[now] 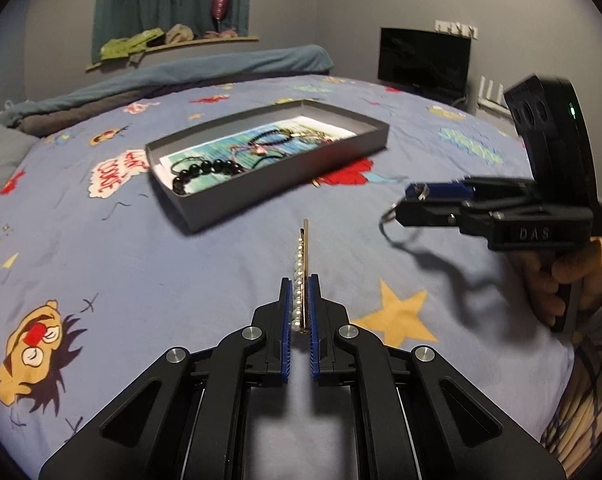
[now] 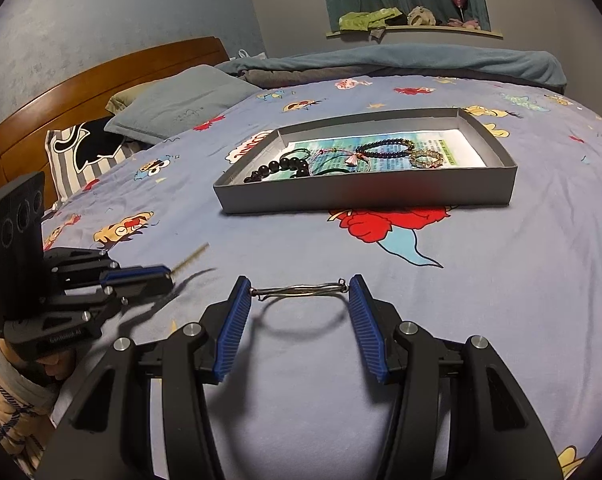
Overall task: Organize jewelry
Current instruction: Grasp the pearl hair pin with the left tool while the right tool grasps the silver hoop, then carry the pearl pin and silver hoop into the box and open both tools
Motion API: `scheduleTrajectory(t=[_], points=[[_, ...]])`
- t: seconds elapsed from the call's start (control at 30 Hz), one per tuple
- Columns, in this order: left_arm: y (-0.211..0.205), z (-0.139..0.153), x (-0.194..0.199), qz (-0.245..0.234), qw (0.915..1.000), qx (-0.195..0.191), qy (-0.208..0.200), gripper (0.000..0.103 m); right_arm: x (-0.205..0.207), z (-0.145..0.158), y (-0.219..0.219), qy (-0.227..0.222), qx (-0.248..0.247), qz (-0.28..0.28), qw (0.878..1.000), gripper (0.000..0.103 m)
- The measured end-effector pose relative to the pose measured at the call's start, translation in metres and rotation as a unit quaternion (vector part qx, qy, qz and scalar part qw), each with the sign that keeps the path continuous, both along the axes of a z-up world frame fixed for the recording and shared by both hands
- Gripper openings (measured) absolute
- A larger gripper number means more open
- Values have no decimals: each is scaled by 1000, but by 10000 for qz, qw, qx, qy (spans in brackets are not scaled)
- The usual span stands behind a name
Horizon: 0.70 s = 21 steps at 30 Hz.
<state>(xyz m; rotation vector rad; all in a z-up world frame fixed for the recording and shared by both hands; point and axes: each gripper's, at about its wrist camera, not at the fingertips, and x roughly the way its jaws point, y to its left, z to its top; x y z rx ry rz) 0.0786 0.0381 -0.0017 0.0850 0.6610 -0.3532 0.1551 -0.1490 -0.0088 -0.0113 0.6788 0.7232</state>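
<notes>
The left gripper (image 1: 299,280) is clamped on a pearl hair clip (image 1: 302,264) that juts forward past its tips. The right gripper (image 2: 299,292) pinches a thin silver bangle (image 2: 299,290) edgewise between its pads — the grey tray (image 2: 365,196) of bracelets lies ahead of both.

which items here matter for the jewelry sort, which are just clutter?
Job:
- pearl hair clip in left tool
- silver bangle in right tool
- grey tray
- bead bracelets in it

Clutter:
- pillows
- blanket
- monitor
</notes>
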Motion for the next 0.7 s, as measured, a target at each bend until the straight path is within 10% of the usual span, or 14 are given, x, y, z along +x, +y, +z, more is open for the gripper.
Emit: scheduleTrajectory(t=[0.7], points=[[1, 31, 28, 59, 9985, -355, -413, 8, 21, 29, -7, -387, 1, -157, 9991, 51]])
